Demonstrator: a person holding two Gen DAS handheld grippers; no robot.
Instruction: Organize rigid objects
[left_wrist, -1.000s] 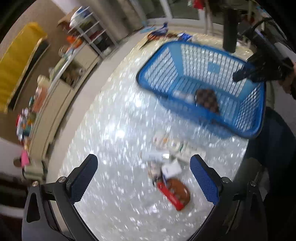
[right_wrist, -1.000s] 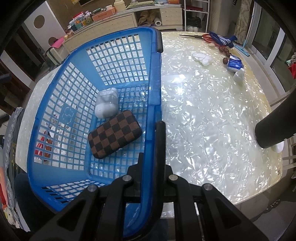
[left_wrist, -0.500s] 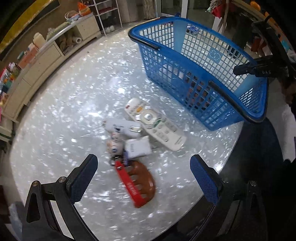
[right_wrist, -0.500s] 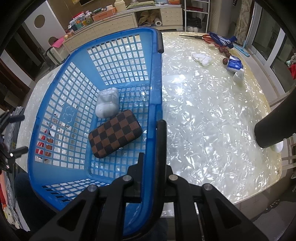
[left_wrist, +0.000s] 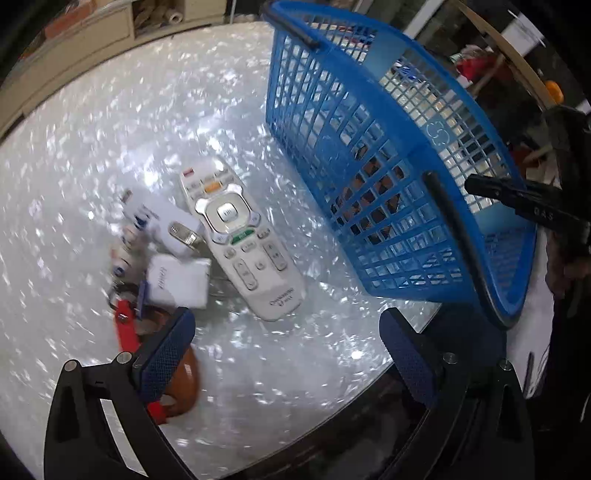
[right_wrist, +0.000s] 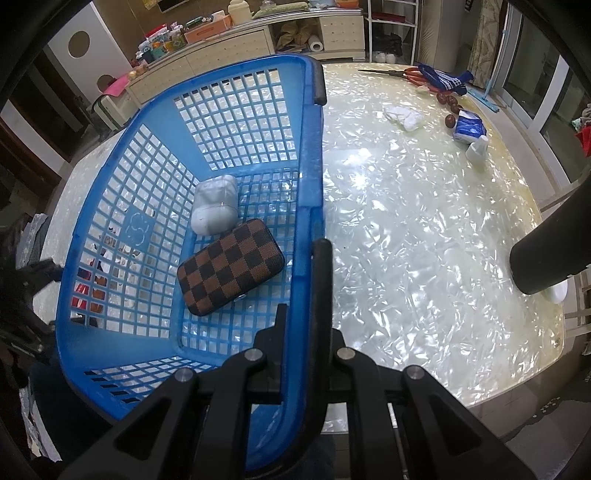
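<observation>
Blue plastic mesh forms the basket standing on the pearly white bench, and the right gripper is pinched tight on its near rim, beside a black handle strip. Inside the basket lie a brown checkered case and, touching its far end, a white case. Outside the basket, just beside its long wall, a white remote control lies flat with a small white box and a red-and-brown object clustered beyond it. The left gripper hangs above the remote's near end, its blue pads spread wide and holding nothing.
</observation>
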